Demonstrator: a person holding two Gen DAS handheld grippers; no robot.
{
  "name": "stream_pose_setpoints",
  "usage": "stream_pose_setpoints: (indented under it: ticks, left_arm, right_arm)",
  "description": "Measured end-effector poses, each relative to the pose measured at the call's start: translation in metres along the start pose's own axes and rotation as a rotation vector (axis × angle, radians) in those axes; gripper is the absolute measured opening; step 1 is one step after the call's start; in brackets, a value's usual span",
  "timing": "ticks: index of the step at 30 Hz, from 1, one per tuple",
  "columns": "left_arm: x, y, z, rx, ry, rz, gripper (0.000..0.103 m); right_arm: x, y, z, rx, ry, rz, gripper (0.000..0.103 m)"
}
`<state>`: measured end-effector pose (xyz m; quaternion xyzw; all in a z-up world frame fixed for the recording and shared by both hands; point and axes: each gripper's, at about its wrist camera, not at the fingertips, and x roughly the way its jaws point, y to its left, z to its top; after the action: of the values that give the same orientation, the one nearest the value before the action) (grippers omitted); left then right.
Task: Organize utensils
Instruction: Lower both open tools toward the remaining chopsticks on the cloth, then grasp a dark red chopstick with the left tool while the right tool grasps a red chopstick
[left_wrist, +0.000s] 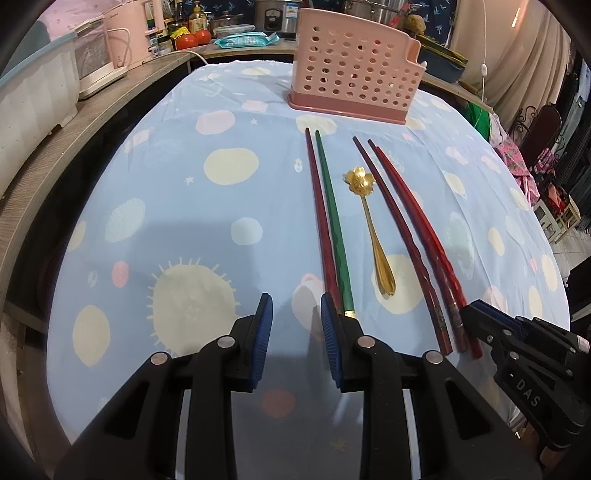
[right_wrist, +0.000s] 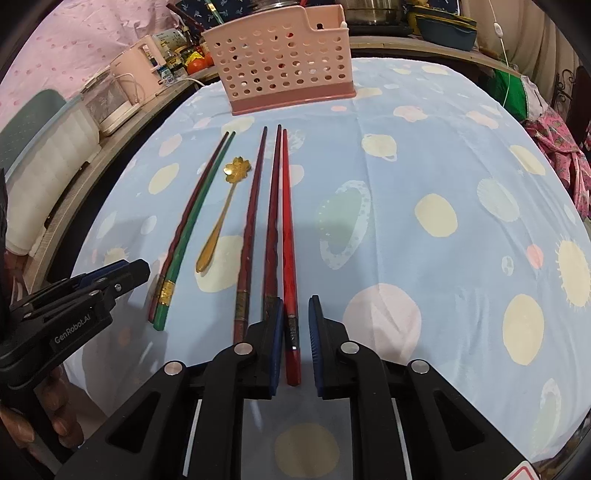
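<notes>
The right gripper stood open around the near end of the red chopstick, probably to grasp it. The left gripper waited open beside the green chopstick, and the pink basket stood far behind, likely to receive them.

Two low wrist views, table shared

Left gripper and right gripper both low, level, jaws spread apart, gripping nothing

materials and finish

tablecloth: thin printed cloth, matt, lightly creased. basket: pink perforated plastic, dull sheen. spoon: gold-toned metal, polished. chopsticks: glossy lacquered finish; green chopstick carries a shiny gold band. finger pads: blue, ribbed, matt.
</notes>
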<state>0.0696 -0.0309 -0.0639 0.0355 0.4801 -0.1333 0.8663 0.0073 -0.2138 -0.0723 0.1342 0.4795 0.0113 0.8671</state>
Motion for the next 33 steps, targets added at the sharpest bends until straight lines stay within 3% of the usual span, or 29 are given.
stream_pose_setpoints:
  ticks: [33]
  left_arm:
    - [0.0066, -0.0042, -0.0088, -0.006, 0.028, -0.055, 0.028]
  right_arm:
    - [0.0013, -0.0023, -0.0017, 0.002, -0.001, 0.0, 0.008]
